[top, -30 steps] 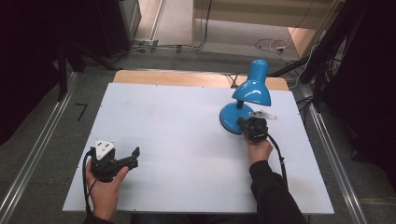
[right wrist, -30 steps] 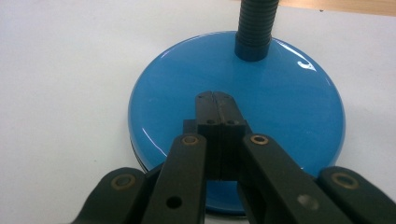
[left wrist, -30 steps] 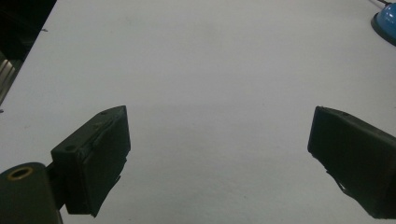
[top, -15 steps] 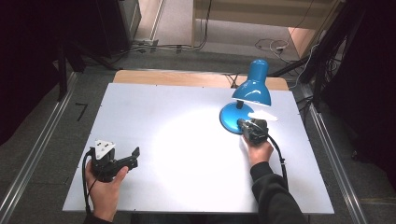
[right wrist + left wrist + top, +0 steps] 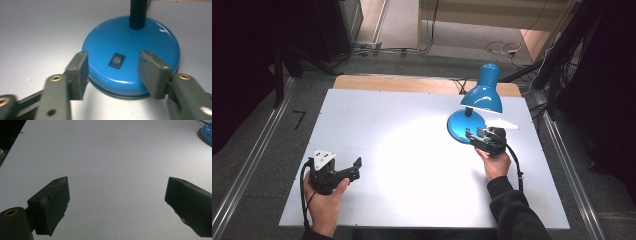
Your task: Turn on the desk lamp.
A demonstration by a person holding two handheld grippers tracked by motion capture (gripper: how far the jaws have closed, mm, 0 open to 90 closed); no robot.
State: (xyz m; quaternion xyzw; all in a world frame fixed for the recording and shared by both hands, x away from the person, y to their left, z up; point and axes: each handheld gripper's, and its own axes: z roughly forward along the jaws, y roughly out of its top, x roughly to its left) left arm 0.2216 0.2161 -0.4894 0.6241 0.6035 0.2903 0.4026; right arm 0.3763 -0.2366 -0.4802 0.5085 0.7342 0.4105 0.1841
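Blue lamp (image 5: 474,107) stood at the table's (image 5: 412,165) far right, lit. My right gripper (image 5: 113,72) hung parted over its base, astride the rocker switch (image 5: 116,60). Left gripper (image 5: 117,195) parted, idle, well apart. Risk: a jaw dropping could flip the switch off or shove the base.

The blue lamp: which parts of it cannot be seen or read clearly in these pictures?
- Bulb: high view, hidden inside the lamp shade.
- Rocker switch markings: right gripper view, too small to read.
- Shade and upper neck: right gripper view, cut off by the top edge.
- Lamp base: left gripper view, mostly cut off at the right edge.
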